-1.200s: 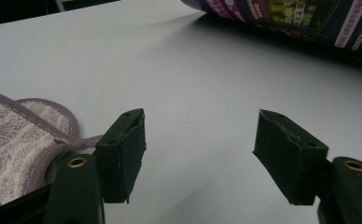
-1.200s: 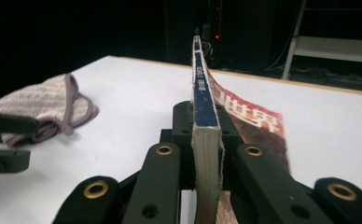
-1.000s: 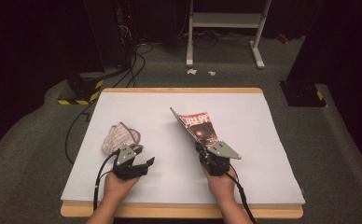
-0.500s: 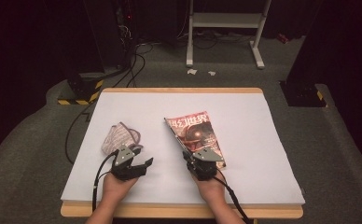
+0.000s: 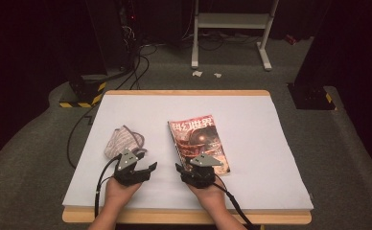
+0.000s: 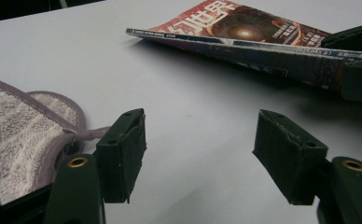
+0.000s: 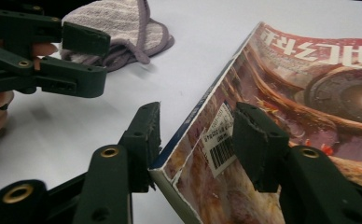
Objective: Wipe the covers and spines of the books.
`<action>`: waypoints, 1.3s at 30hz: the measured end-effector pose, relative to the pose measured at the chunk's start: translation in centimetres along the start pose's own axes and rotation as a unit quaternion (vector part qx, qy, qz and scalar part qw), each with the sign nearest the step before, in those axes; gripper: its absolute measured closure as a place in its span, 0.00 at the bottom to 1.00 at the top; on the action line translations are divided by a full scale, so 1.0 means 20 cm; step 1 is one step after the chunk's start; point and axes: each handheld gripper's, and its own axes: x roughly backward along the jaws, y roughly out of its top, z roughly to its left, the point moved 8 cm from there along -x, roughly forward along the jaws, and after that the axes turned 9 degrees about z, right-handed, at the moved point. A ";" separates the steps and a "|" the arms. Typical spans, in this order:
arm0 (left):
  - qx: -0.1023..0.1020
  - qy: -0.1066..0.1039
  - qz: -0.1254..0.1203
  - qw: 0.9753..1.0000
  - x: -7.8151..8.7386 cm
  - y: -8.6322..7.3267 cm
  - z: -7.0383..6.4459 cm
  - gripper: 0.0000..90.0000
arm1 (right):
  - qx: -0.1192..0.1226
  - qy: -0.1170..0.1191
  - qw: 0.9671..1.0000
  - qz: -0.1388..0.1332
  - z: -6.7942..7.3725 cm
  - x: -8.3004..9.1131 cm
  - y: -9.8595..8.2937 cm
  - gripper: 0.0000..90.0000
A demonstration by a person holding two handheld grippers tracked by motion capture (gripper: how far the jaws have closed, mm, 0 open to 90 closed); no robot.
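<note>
A magazine (image 5: 198,140) with a red and dark cover lies near the middle of the white table top (image 5: 270,143). My right gripper (image 5: 186,166) is open, its jaws either side of the near left corner. In the right gripper view (image 7: 198,135) one jaw stands by the spine and the other over the barcode on the magazine (image 7: 309,93). A grey cloth (image 5: 122,142) with a purple hem lies crumpled to the left. My left gripper (image 5: 145,161) is open and holds nothing, just right of the cloth (image 6: 16,130). From the left gripper (image 6: 200,140), the magazine (image 6: 244,28) lies ahead.
White sheet stretches beyond and to the right of the magazine. The table's wooden edge (image 5: 184,216) runs just in front of the hands. On the floor behind are a white metal stand (image 5: 232,28), cables (image 5: 126,67), a striped base (image 5: 81,99) and a black base (image 5: 313,96).
The magazine was held tilted up by my right gripper and has come down flat, shifted left and nearer. The right gripper's jaws have parted. The left gripper has hardly moved.
</note>
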 end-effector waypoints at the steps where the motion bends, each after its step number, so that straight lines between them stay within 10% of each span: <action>1: -0.001 0.000 0.001 1.000 0.00 0.00 0.00 0.38 | 0.000 0.003 1.000 0.001 0.00 0.00 0.00 0.56; 17: -0.005 -0.002 0.005 1.000 -0.01 0.00 -0.02 0.39 | 0.004 -0.008 1.000 -0.014 -0.06 0.05 0.02 0.57; 39: -0.018 -0.028 0.034 0.999 -0.05 -0.01 -0.17 0.37 | -0.036 -0.121 0.992 0.021 -0.55 0.31 -0.18 0.39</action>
